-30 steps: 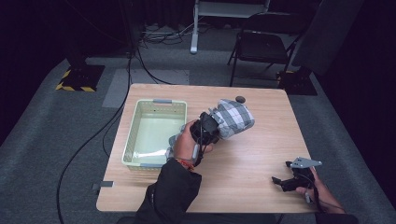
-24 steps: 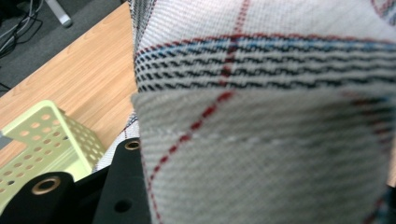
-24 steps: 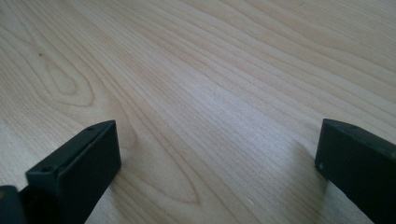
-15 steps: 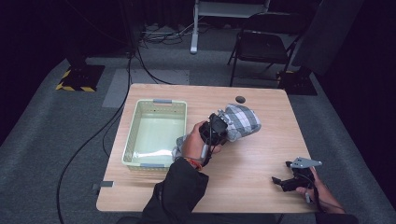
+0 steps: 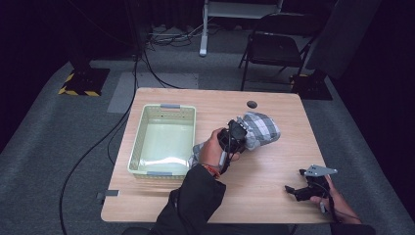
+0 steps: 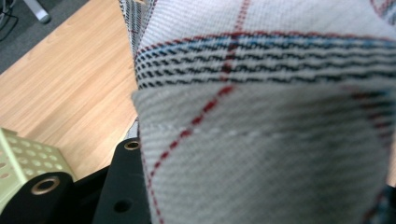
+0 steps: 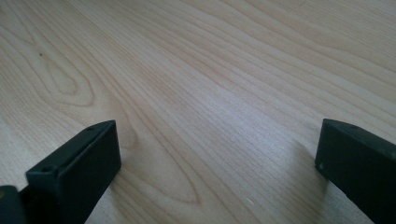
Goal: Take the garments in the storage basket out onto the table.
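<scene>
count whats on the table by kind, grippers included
baskets: 1, the pale green basket
cloths: 1, the plaid cloth
grippers: 2, the left gripper at the cloth, the right gripper near the table's front right corner
total: 4

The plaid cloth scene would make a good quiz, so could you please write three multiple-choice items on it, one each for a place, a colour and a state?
1. Where does the basket sit on the table?
A. its left part
B. its right edge
C. the far right corner

2. What colour is the basket?
A. red
B. pale green
C. black

3. How do the right gripper's jaws stand?
A. shut on the cloth
B. shut on nothing
C. apart, with nothing between them

Answers: 1 A, since the high view shows it left of the plaid cloth; 2 B, as its walls are light green; 3 C, because the right gripper view shows bare wood between the two jaws.
</scene>
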Available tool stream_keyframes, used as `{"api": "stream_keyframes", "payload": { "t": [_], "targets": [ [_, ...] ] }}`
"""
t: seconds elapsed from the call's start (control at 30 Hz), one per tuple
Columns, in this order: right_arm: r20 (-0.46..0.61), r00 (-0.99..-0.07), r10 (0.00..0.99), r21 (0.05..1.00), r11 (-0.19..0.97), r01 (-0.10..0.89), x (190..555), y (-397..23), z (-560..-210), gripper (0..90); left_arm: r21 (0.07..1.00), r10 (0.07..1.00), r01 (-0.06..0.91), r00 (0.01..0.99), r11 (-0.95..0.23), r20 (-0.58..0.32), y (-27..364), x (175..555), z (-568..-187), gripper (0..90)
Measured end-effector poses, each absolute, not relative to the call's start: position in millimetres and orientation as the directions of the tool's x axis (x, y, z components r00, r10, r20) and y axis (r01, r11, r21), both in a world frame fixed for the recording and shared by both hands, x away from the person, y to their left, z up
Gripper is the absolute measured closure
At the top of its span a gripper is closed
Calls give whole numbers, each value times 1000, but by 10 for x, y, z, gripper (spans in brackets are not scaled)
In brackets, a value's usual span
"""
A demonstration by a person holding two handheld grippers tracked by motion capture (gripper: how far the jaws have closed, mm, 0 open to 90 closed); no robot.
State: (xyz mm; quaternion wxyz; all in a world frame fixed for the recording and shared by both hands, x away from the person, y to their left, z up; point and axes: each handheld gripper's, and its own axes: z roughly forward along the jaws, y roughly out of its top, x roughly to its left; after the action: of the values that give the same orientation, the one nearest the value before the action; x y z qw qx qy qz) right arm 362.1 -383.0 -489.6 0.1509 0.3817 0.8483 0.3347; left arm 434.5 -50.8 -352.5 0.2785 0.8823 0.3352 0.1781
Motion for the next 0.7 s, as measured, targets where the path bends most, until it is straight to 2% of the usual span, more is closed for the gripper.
{"api": "stream_keyframes", "payload": {
  "t": [0.7],
  "targets": [
    [-1, -665, 747, 683, 486, 545, 3621, -3830, -4896, 3, 576, 683, 530, 728, -622, 68, -661, 4413, -3768, 555]
  ]
}}
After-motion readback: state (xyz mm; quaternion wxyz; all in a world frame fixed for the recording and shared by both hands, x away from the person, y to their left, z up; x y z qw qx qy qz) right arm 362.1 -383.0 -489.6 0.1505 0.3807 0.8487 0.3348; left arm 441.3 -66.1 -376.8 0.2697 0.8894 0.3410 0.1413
